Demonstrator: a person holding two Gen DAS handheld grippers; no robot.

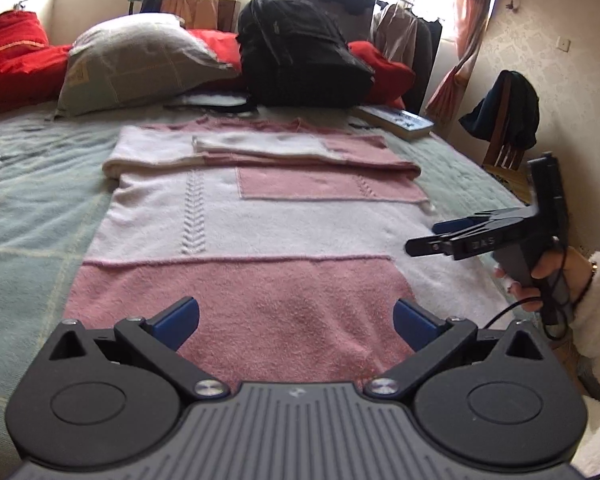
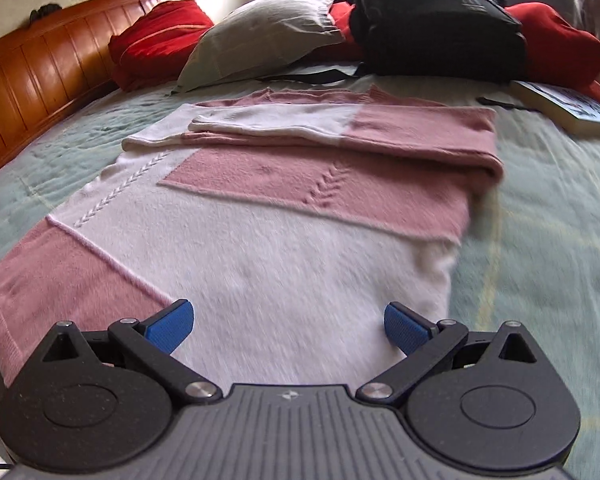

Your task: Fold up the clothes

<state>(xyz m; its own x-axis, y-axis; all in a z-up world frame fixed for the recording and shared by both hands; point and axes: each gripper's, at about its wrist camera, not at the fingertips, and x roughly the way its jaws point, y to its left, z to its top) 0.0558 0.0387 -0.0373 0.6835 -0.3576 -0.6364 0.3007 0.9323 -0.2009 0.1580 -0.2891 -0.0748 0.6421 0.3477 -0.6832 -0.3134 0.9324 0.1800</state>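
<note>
A pink and white knitted sweater (image 1: 256, 224) lies flat on the bed, its sleeves (image 1: 268, 152) folded across the chest at the far end. My left gripper (image 1: 296, 322) hovers open over the pink hem, nothing between its blue pads. In the right wrist view the same sweater (image 2: 284, 216) spreads ahead, and my right gripper (image 2: 288, 326) stands open above the white band near the hem. The left wrist view also shows the right gripper (image 1: 432, 246) from the side at the sweater's right edge, held by a hand (image 1: 540, 276) in a fluffy white sleeve.
The bed has a pale green quilt (image 1: 32, 184). At its far end lie a grey pillow (image 1: 140, 60), red bedding (image 1: 16, 56), a black backpack (image 1: 304, 52) and a book (image 1: 400, 120). A wooden headboard (image 2: 40, 68) runs along the left. A chair with dark clothes (image 1: 508, 116) stands right.
</note>
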